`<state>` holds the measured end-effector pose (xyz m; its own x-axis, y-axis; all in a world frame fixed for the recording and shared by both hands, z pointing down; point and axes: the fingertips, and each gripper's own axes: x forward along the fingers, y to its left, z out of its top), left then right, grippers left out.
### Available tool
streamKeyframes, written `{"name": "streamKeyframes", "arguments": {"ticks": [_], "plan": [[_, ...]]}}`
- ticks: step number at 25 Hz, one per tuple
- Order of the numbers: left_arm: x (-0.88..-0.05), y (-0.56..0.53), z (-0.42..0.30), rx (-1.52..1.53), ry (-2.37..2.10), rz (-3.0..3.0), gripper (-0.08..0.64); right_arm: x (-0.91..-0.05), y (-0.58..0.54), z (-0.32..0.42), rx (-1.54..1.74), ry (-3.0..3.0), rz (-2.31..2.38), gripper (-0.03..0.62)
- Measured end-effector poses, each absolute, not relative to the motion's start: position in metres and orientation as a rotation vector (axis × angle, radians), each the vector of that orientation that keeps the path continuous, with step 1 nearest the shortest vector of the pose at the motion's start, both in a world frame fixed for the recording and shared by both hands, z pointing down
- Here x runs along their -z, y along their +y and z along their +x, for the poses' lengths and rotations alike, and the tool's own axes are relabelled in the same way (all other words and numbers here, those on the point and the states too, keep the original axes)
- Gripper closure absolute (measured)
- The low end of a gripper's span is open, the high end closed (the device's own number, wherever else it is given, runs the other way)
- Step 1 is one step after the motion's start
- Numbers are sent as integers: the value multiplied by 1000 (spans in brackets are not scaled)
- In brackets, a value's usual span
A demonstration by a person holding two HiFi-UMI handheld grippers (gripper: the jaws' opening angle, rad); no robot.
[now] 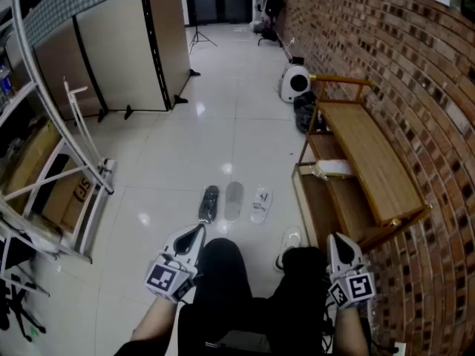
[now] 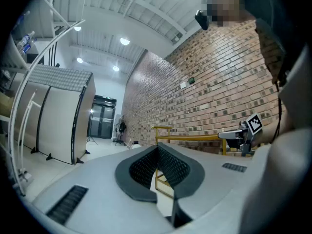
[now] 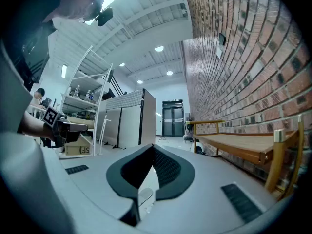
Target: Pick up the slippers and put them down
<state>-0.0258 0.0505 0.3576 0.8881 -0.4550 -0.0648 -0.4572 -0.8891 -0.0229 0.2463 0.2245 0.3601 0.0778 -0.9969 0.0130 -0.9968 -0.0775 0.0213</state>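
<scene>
Pickup not begun: left gripper [image 1: 197,231] and right gripper [image 1: 336,238] closed, empty. Slippers [image 1: 234,201] on floor [image 1: 223,124] at twelve o'clock; next, likely open and reach forward.

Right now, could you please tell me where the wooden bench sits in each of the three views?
Head view: the wooden bench is at the right, along the brick wall.
Left gripper view: the bench is just right of centre, low against that wall.
Right gripper view: the bench is at lower right, running away along the wall.
Shared landmark: the brick wall behind it in every view.
</scene>
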Motion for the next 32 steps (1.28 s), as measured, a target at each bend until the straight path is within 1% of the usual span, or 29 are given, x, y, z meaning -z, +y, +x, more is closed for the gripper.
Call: {"name": "streamKeyframes", "arguments": {"ticks": [12, 23, 32], "plan": [[-295, 57, -4, -222, 638, -3016, 557, -311, 210, 233, 128, -2168, 2279, 583], [-299, 49, 16, -262, 581, -2976, 557, -327, 198, 236, 55, -2158, 2285, 583], [-315, 1, 48, -206, 593, -3015, 557, -338, 153, 261, 3, -2157, 2329, 583]]}}
